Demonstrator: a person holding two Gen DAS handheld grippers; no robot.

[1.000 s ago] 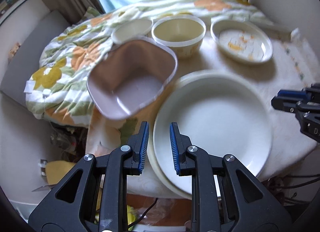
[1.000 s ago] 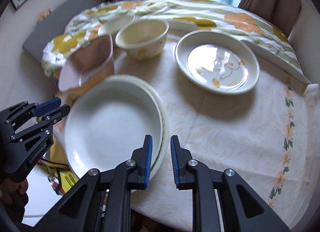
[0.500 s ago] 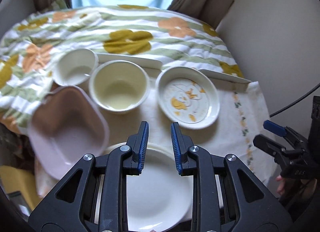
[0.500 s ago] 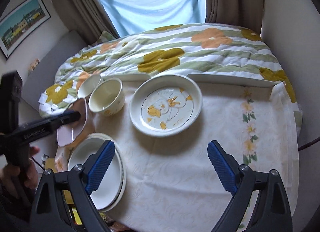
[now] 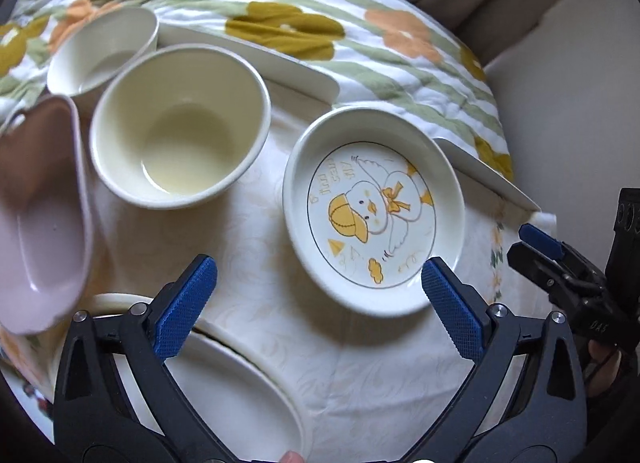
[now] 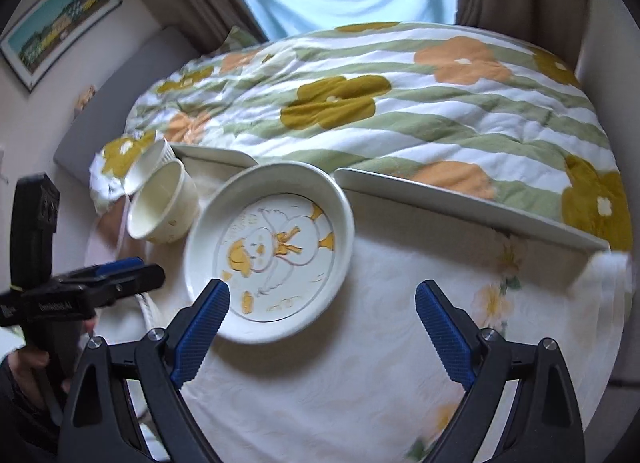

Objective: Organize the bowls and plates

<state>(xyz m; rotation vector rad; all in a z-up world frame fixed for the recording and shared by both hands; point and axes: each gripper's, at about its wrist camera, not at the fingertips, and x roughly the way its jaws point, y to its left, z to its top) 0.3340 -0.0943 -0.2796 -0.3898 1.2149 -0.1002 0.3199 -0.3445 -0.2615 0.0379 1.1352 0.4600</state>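
Note:
A round plate with a duck picture (image 5: 372, 219) (image 6: 272, 251) sits on the cloth-covered table (image 5: 360, 363). My left gripper (image 5: 316, 267) hovers over its near rim; its jaws are opening wide and the pads touch nothing. My right gripper (image 6: 322, 289) stands open just right of the same plate, with nothing held. A deep cream bowl (image 5: 180, 123) (image 6: 160, 207) stands left of the plate, with a small white bowl (image 5: 100, 47) behind it. A pink square bowl (image 5: 36, 223) is at the far left. Stacked white plates (image 5: 232, 391) lie under the left gripper.
A flowered quilt (image 6: 400, 103) covers the bed behind the table. White flat boards (image 5: 260, 59) (image 6: 460, 199) line the table's far edge. The other gripper shows at each view's side: right gripper (image 5: 560, 263), left gripper (image 6: 116, 275). A wall stands at the right.
Both grippers moved from over the white plates toward the duck plate. The right gripper opened first; the left one went from shut to wide open in the last half second.

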